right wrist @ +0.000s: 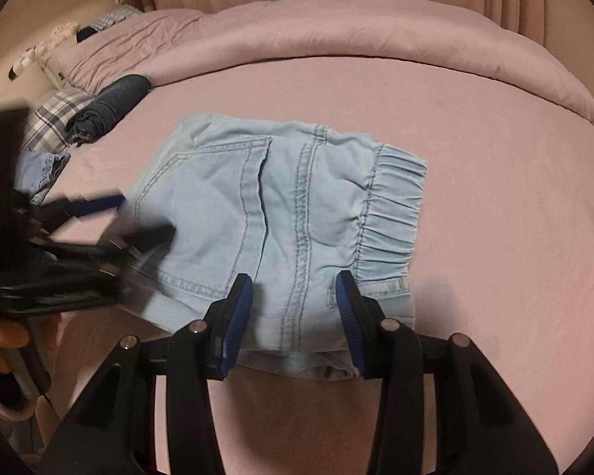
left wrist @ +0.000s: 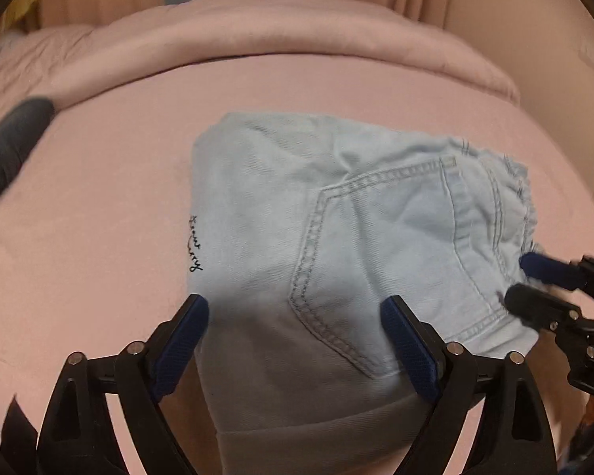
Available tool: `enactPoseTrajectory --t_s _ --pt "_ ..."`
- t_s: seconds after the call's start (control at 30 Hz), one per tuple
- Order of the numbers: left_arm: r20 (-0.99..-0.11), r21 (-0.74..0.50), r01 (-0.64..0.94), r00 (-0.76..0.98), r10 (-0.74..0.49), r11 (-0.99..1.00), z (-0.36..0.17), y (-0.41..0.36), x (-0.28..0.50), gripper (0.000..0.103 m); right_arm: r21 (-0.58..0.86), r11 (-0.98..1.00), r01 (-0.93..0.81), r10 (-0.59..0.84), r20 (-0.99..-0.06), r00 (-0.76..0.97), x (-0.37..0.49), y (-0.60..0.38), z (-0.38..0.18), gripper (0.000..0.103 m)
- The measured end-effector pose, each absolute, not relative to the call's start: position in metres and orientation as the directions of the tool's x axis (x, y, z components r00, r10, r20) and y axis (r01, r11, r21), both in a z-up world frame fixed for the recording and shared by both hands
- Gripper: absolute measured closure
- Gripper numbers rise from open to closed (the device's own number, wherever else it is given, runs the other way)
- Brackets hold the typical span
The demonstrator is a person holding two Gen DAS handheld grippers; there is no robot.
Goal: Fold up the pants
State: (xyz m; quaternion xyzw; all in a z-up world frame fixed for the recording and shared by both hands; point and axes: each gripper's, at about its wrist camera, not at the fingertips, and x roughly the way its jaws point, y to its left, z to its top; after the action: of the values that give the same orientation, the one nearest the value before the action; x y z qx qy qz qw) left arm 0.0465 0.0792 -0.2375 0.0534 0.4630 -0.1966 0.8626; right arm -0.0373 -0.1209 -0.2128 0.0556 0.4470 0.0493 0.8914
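Light blue denim pants (left wrist: 336, 221) lie folded into a compact rectangle on the pink bed sheet (left wrist: 99, 217), back pocket up. In the right wrist view the pants (right wrist: 281, 213) show the elastic waistband at the right. My left gripper (left wrist: 295, 308) is open, its jaws spread over the near end of the pants. It appears blurred at the left of the right wrist view (right wrist: 146, 215). My right gripper (right wrist: 295, 285) is open over the near edge by the waistband. It also shows at the right of the left wrist view (left wrist: 514, 281).
A rolled dark garment (right wrist: 111, 107) lies at the back left, beside a plaid pillow (right wrist: 55, 114) and another light denim piece (right wrist: 39, 170). A pink duvet (right wrist: 336, 35) is bunched along the far side. Curtains hang behind.
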Motion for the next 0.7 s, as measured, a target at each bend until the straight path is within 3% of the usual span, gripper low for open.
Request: enactPoseTrajectory --t_s 0.1,0.2,0.27,0.3,0.53,0.7 --pt "-0.812 -0.084 0.378 0.511 -0.284 0.922 -0.227 0.091 0.042 0.012 0.156 0.986 -0.051 0.156 -0.796 0.585 -0.037 -0.121 -0.203 0.058" --pt "-0.8 -0.104 0.334 0.532 -0.279 0.937 -0.219 0.112 0.038 0.012 0.318 0.948 -0.022 0.265 -0.746 0.611 -0.045 -0.142 -0.187 0.049" --pt "-0.798 -0.133 0.31 0.53 -0.288 0.941 -0.217 0.124 0.037 0.012 0.401 0.916 0.031 0.29 -0.713 0.639 -0.055 -0.16 -0.184 0.029" --pt "-0.797 -0.148 0.296 0.529 -0.292 0.943 -0.216 0.13 0.036 0.012 0.414 0.909 0.056 0.282 -0.708 0.648 -0.058 -0.167 -0.184 0.028" --pt "-0.787 -0.199 0.254 0.534 -0.308 0.947 -0.207 0.153 0.026 0.012 0.448 0.879 0.162 0.246 -0.718 0.651 -0.078 -0.186 -0.192 0.028" --pt "-0.788 -0.217 0.26 0.522 -0.326 0.941 -0.206 0.146 0.028 0.012 0.448 0.889 0.096 0.265 -0.675 0.688 -0.069 -0.166 -0.178 0.029"
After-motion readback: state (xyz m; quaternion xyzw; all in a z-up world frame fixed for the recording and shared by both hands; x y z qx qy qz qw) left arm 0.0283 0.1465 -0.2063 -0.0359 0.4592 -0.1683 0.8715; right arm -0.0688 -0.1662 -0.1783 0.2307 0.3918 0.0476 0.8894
